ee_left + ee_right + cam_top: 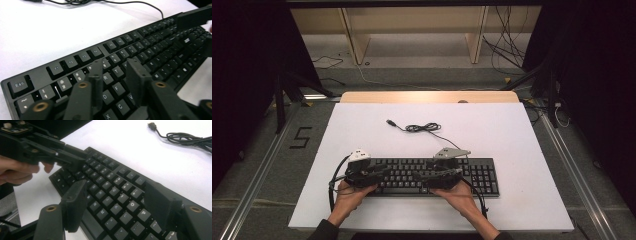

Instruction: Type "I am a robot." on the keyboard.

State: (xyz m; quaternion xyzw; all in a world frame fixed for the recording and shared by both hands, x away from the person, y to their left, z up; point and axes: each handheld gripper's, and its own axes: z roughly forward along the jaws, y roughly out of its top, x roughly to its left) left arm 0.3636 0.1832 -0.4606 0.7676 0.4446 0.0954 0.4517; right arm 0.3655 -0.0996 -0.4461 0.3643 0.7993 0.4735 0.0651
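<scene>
A black keyboard (pixel 482 175) lies across the near part of the white table (pixel 512 130). Both hands hold grippers low over its keys. My left gripper (pixel 379 174) is over the left half, pointing right; in the left gripper view its jaws (pixel 115 72) stand apart above the letter keys with nothing between them. My right gripper (pixel 426 176) is over the middle, pointing left, and its jaws (pixel 116 190) are spread wide above the keyboard (pixel 112 182), holding nothing. The left gripper (pixel 70 160) also shows in the right gripper view, tips close to the top key rows.
The keyboard's black cable (pixel 422 128) lies coiled behind it, ending in a USB plug (pixel 390 122) on bare white table. A wooden strip (pixel 427 97) edges the table's far side. Beyond are floor, loose wires and a wooden frame.
</scene>
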